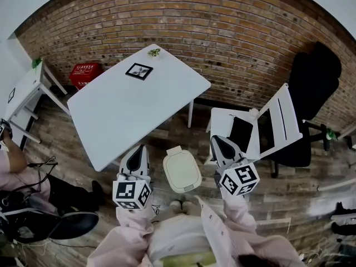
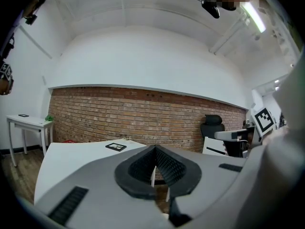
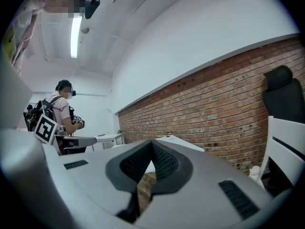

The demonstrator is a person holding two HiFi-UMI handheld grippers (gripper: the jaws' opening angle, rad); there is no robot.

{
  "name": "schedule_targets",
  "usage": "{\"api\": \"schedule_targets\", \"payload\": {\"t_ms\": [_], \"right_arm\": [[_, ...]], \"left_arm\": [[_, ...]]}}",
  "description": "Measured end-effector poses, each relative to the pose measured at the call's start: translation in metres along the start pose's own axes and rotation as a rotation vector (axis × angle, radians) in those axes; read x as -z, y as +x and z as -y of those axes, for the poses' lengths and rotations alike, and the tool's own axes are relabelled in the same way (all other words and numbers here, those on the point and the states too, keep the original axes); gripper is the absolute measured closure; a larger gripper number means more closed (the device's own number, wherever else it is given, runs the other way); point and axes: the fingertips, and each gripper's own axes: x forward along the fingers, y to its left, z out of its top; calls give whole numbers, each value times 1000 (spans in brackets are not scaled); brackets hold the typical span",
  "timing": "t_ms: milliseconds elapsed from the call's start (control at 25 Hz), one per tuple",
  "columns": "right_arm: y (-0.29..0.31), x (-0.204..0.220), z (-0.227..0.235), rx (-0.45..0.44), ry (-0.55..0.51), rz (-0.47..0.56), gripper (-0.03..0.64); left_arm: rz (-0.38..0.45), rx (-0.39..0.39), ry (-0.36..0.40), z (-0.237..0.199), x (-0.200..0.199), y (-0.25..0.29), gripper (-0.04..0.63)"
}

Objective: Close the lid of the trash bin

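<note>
The small trash bin point(image 1: 181, 172) stands on the wooden floor just in front of my feet, between the two grippers. Its cream lid lies flat on top. My left gripper point(image 1: 140, 147) hovers to the bin's left with its jaws together and nothing held. My right gripper point(image 1: 214, 139) hovers to the bin's right, likewise shut and empty. In the left gripper view the left gripper point(image 2: 155, 148) has its black pads meeting at the tip and faces the brick wall. In the right gripper view the right gripper point(image 3: 152, 142) is shut the same way. Neither gripper view shows the bin.
A white table point(image 1: 128, 113) with a framed marker card point(image 1: 139, 70) stands just beyond the bin. A white chair point(image 1: 278, 121) holding a black tablet point(image 1: 241, 133) and a black office chair point(image 1: 314, 82) are at the right. A red crate point(image 1: 84, 74) sits by the brick wall. Another person point(image 3: 62, 109) stands at the left.
</note>
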Motion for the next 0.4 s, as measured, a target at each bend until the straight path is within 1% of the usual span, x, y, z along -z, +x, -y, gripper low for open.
{"api": "schedule_targets", "payload": {"t_ms": [400], "right_arm": [[3, 4, 3, 6, 0, -4, 614]], "left_arm": [[-7, -2, -8, -4, 4, 4, 601]]}}
